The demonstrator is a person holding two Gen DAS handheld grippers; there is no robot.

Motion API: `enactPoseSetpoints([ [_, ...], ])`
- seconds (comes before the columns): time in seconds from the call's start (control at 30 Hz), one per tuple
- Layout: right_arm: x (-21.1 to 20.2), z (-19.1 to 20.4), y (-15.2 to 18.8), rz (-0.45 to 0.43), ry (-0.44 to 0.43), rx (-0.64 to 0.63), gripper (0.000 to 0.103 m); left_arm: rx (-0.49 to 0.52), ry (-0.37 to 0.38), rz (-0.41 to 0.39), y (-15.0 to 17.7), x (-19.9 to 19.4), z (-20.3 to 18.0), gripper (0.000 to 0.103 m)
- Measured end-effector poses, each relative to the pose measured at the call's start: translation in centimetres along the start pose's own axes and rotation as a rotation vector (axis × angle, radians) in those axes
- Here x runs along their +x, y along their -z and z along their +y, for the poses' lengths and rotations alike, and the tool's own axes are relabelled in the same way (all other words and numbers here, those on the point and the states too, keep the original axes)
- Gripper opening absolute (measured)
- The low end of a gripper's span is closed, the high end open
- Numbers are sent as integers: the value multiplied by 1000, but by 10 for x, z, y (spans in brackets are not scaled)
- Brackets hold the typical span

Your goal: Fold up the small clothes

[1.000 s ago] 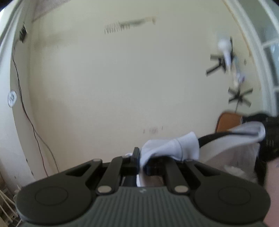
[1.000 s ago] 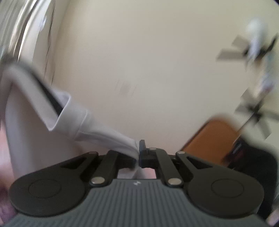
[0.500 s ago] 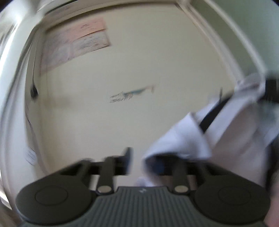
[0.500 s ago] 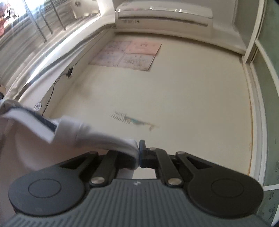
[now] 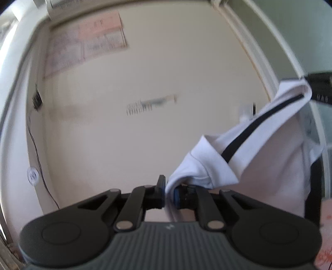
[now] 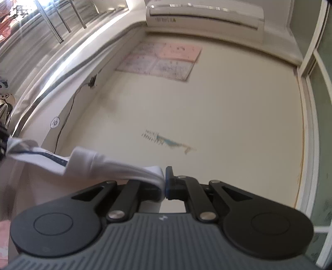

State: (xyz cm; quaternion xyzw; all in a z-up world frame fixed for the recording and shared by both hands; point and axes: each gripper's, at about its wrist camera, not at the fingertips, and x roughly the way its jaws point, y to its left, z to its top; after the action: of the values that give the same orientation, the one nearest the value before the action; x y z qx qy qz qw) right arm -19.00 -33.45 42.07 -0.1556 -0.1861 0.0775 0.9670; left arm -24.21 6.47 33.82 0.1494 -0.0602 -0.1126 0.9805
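Note:
A small white garment with a dark stripe (image 5: 259,149) hangs in the air between both grippers. My left gripper (image 5: 168,194) is shut on one corner of it; the cloth stretches up and right to the other gripper, seen at the right edge. In the right wrist view the same white garment (image 6: 108,164) runs left from my right gripper (image 6: 165,187), which is shut on its other corner. Both cameras point up at the wall. The surface below is hidden.
A cream wall (image 6: 217,116) with pinned pink paper sheets (image 6: 164,60) fills both views. An air conditioner (image 6: 205,18) is mounted high. A window with bars (image 6: 51,22) is at the left, a green door frame (image 6: 311,103) at the right.
Both grippers have lifted and tilted upward with the garment; the views swung from the lower wall and furniture to the upper wall. The garment is now stretched wider between them.

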Motion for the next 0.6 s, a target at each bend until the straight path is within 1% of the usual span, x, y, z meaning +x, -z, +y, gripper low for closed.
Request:
enactPoseSetpoints([
  [0.1, -8, -5, -15, -47, 17, -27, 7, 41, -53, -100, -21, -25, 1, 8],
  [0.2, -15, -8, -35, -94, 32, -58, 7, 105, -133, -194, -44, -44, -2, 8],
  [0.27, -11, -11, -45, -116, 44, -91, 7, 134, -174, -230, -58, -46, -2, 8],
  [0.3, -11, -12, -49, -121, 46, -104, 7, 136, -184, -235, -65, -44, 0, 9],
  [0.37, -2, -15, -51, -99, 29, -106, 7, 130, -190, -221, -72, -32, 5, 9],
  [0.4, 2, -15, -48, -76, 16, -103, 7, 134, -200, -208, -73, -23, 7, 9],
  [0.47, 22, -15, -35, -12, -24, -93, 7, 143, -216, -164, -66, -1, 8, 9],
  [0.53, 44, -13, -14, 58, -69, -72, 7, 141, -213, -91, -54, 36, 10, 9],
  [0.6, 77, -12, 18, 150, -127, -26, 7, 135, -208, -4, -32, 76, 12, 9],
])
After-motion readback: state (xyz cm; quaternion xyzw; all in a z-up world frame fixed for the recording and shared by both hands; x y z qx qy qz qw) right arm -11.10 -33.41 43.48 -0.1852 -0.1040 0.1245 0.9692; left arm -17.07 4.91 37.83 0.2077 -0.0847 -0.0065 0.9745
